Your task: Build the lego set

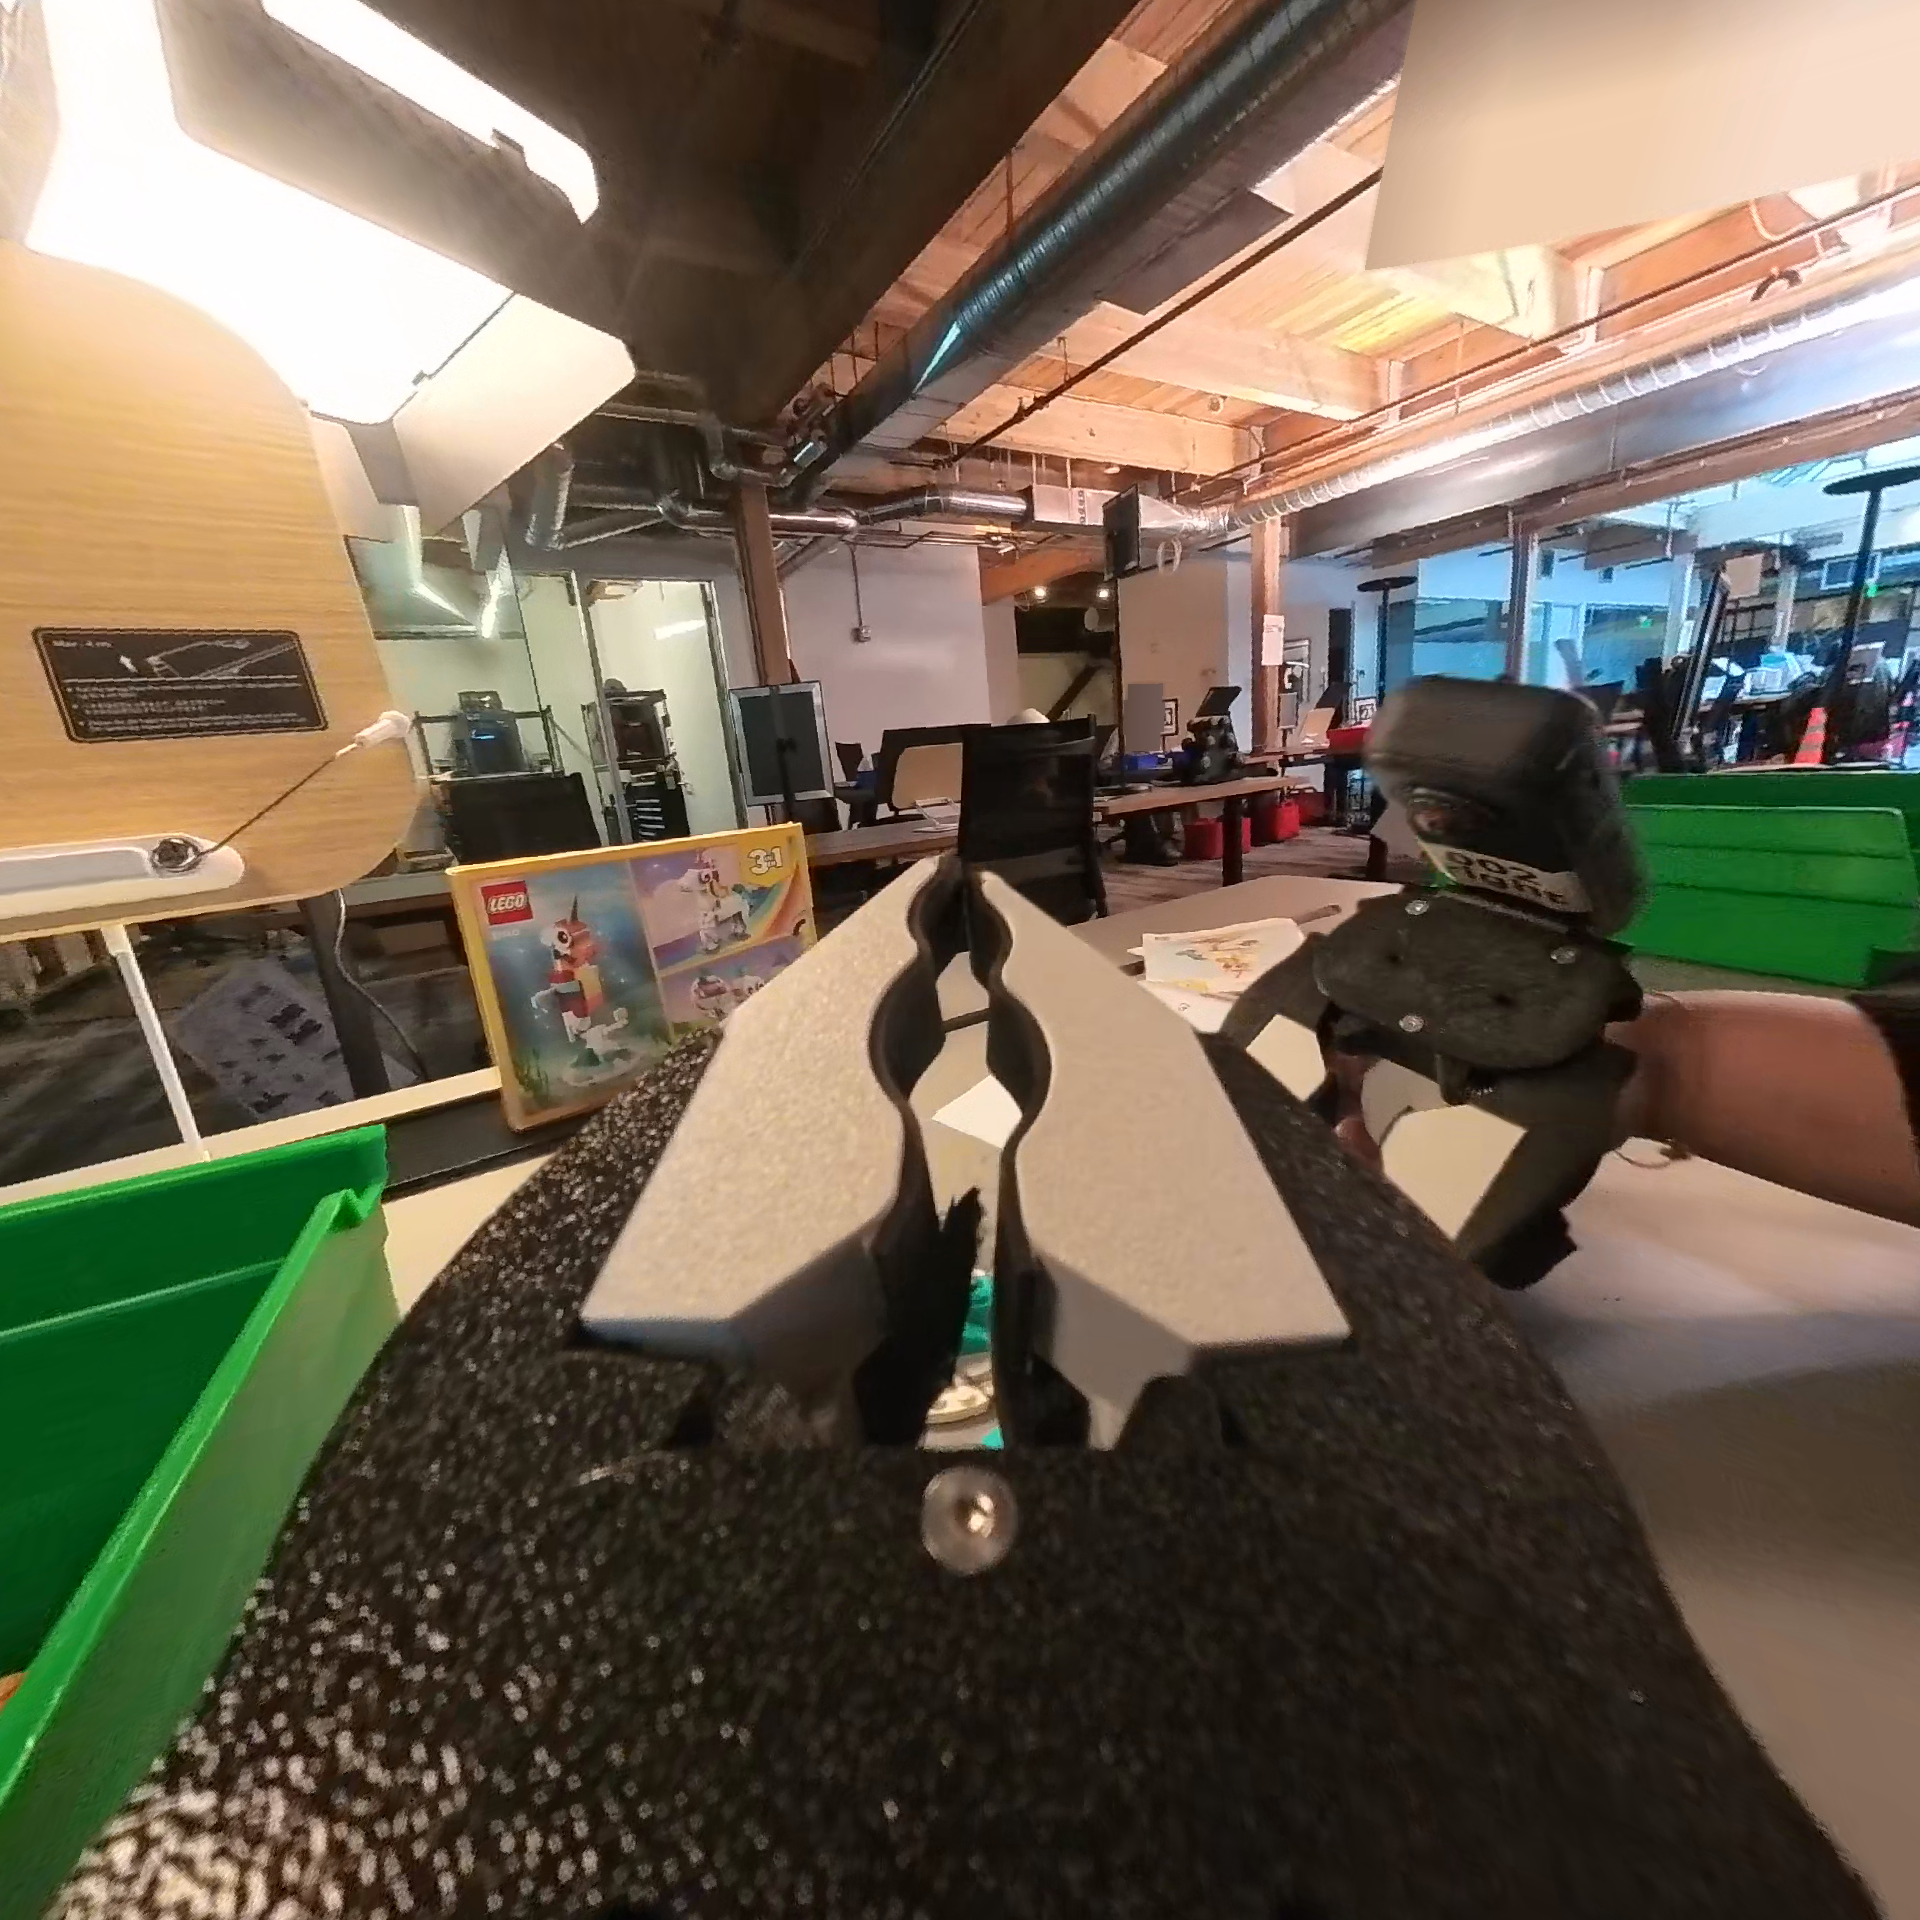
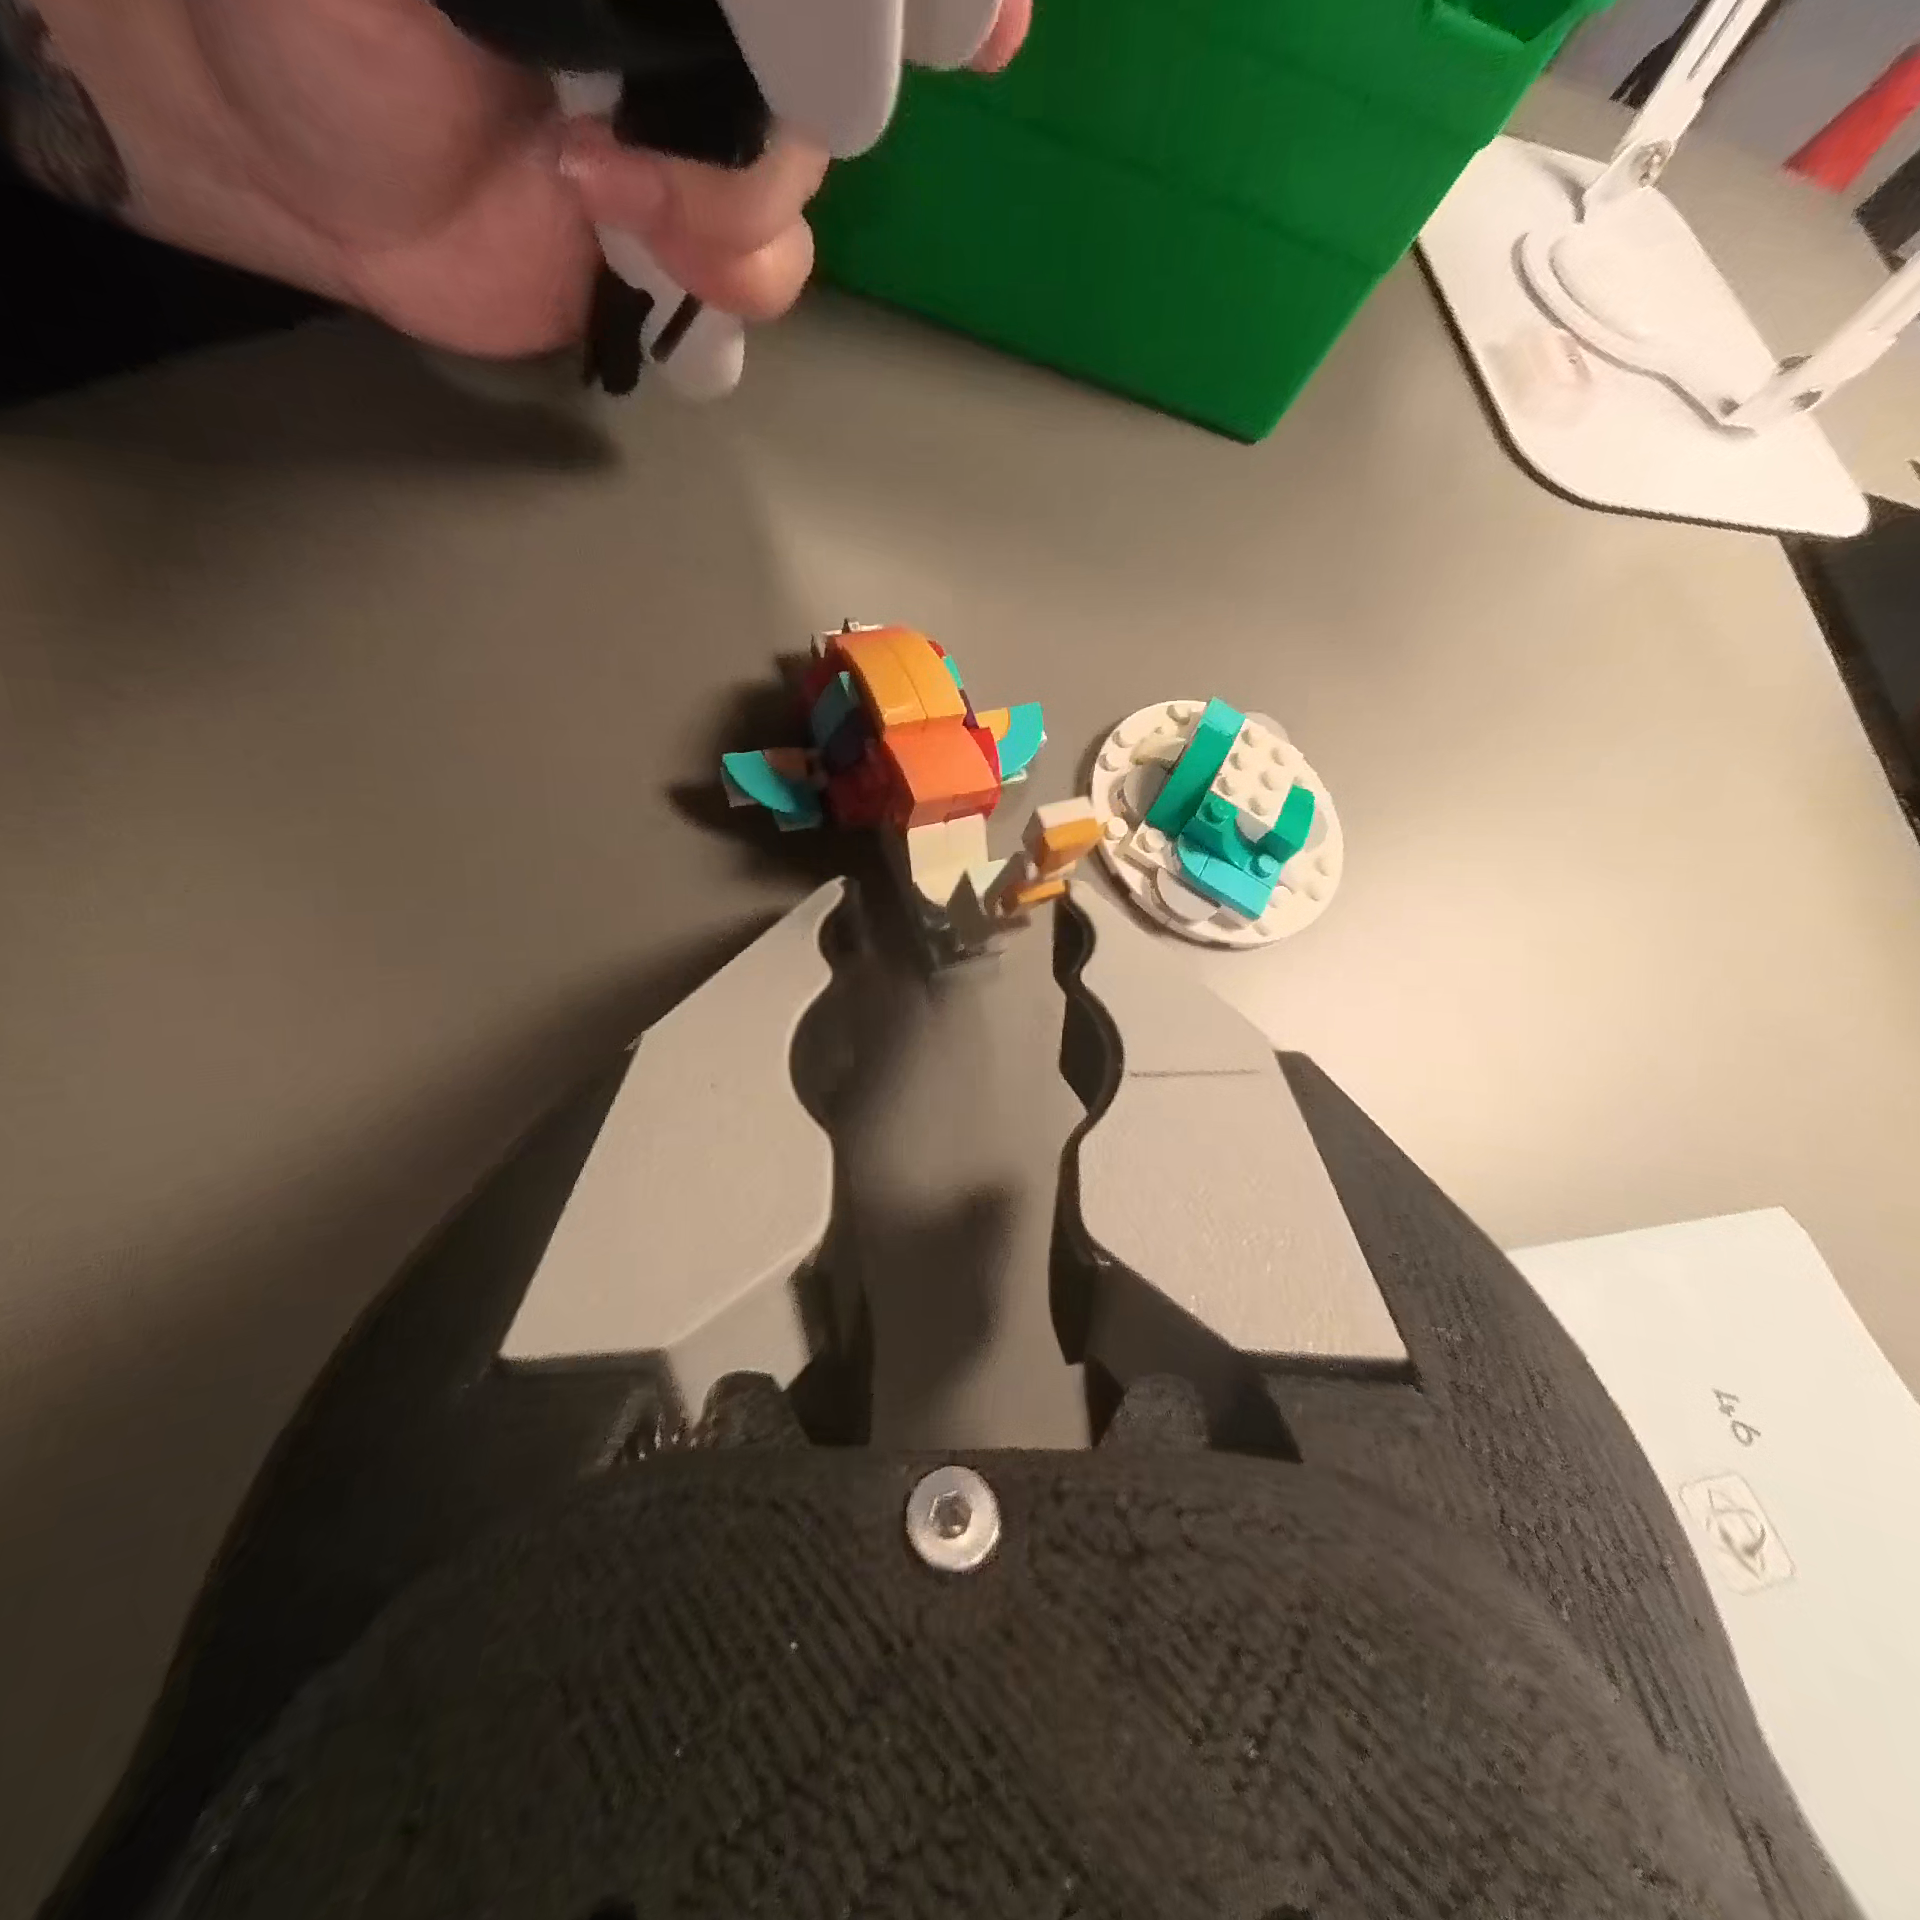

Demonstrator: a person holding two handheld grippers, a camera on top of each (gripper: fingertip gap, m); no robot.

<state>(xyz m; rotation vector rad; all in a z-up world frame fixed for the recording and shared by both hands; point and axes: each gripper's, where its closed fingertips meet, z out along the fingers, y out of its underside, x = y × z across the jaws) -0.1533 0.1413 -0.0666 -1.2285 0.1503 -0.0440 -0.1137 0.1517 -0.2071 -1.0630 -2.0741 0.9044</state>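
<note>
We see the grey table (image 2: 416,675) filling the right wrist view, a green bin (image 2: 1143,208) at the upper right. At centre lies the orange creature (image 2: 914,758), long axis pointing down the frame toward our right gripper (image 2: 951,914), whose wide fingers straddle its white legs (contact unclear). Just right sits the round white base (image 2: 1288,904). Our left gripper (image 1: 961,894), fingers narrow, holds nothing.

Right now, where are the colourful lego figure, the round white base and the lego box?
lego figure (image 2: 914,753), right wrist view, orange top.
round white base (image 2: 1299,894), right wrist view, studded rim.
lego box (image 1: 634,977), left wrist view, front face.
</note>
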